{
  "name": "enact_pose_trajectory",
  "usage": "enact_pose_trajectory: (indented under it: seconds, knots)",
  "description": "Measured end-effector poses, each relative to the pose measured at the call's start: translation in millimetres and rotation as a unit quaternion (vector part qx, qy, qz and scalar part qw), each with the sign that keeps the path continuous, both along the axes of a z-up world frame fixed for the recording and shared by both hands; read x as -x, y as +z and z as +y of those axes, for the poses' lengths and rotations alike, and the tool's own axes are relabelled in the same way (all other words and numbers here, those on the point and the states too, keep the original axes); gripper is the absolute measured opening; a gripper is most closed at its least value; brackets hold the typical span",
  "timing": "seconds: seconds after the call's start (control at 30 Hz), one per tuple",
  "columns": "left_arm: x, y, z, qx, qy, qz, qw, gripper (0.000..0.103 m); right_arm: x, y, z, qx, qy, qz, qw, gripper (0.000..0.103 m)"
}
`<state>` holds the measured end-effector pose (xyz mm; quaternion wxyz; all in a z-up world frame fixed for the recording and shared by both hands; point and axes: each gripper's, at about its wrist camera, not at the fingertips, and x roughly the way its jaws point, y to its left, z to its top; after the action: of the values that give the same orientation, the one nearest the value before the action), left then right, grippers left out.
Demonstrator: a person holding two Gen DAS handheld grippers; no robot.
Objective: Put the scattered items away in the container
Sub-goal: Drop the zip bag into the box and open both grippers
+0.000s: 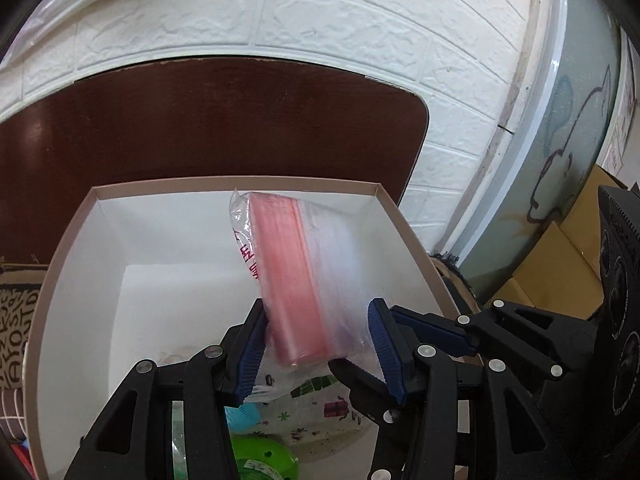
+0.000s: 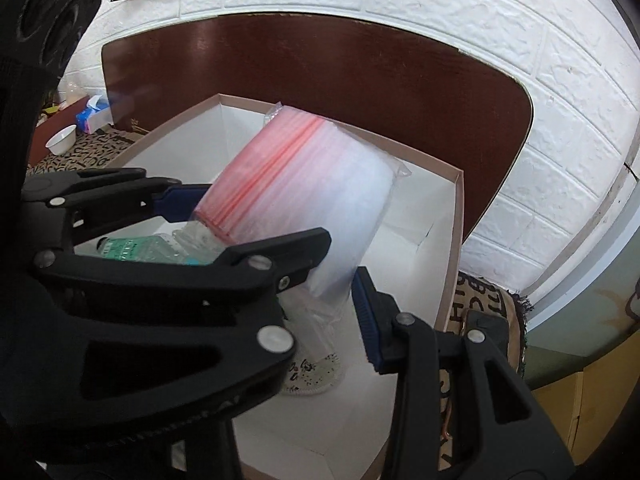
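A pack of clear zip bags with red seal strips (image 1: 298,272) is held over the white cardboard box (image 1: 72,264). My left gripper (image 1: 316,344) has its blue pads on both sides of the pack's lower end. In the right wrist view the same pack (image 2: 304,192) lies between my right gripper's (image 2: 320,276) fingers, whose jaws stand wide around it; whether they press it I cannot tell. The left gripper's blue finger (image 2: 180,198) touches the pack's red end. In the box lie a patterned pouch (image 1: 316,404), a green round item (image 1: 264,460) and a clear bottle (image 2: 148,250).
The box (image 2: 452,240) stands on a patterned cloth (image 2: 472,300) against a dark brown board (image 1: 200,120) and a white brick wall. A tissue box (image 2: 94,114) and a white bowl (image 2: 62,140) sit at the far left. Yellow cartons (image 1: 560,264) stand at the right.
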<state>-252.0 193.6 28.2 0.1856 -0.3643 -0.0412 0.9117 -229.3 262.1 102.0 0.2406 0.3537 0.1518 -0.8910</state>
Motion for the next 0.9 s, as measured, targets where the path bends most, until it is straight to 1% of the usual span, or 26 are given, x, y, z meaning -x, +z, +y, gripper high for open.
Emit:
enact_pose_trajectory:
  seconds: [0.1, 0.2, 0.37, 0.47, 0.53, 0.6, 0.73, 0.8, 0.87, 0.9]
  knots:
    - [2, -3, 2, 0.007, 0.003, -0.006, 1.0, 0.05, 6, -1, 4, 0.002, -0.016, 0.004, 1.0, 0.043]
    - [1, -1, 3, 0.011, 0.008, -0.002, 0.9999, 0.051, 9, -2, 4, -0.001, -0.024, 0.006, 1.0, 0.043]
    - [-8, 10, -4, 0.015, 0.017, 0.011, 0.9997, 0.054, -3, 2, 6, -0.001, -0.024, 0.026, 0.999, 0.043]
    - [-18, 17, -12, 0.011, 0.027, 0.02, 0.9994, 0.061, -16, 10, 10, 0.013, -0.024, 0.039, 0.999, 0.044]
    - [-30, 21, -19, 0.013, 0.035, 0.033, 0.9987, 0.065, -29, 15, 14, 0.021, -0.027, 0.05, 0.998, 0.046]
    - [-42, 25, -25, 0.015, 0.047, 0.043, 0.9979, 0.073, -44, 18, 19, 0.032, -0.026, 0.057, 0.997, 0.047]
    - [-72, 27, -35, 0.04, 0.087, 0.055, 0.9939, 0.081, -76, 17, 24, 0.049, -0.023, 0.062, 0.997, 0.051]
    - [-91, 28, -38, 0.058, 0.109, 0.068, 0.99, 0.093, -96, 13, 27, 0.05, -0.02, 0.066, 0.996, 0.051]
    - [-109, 29, -41, 0.07, 0.119, 0.083, 0.987, 0.103, -114, 10, 27, 0.048, -0.019, 0.07, 0.996, 0.053]
    - [-118, 29, -43, 0.069, 0.119, 0.087, 0.9866, 0.103, -124, 7, 27, 0.048, -0.017, 0.07, 0.996, 0.054]
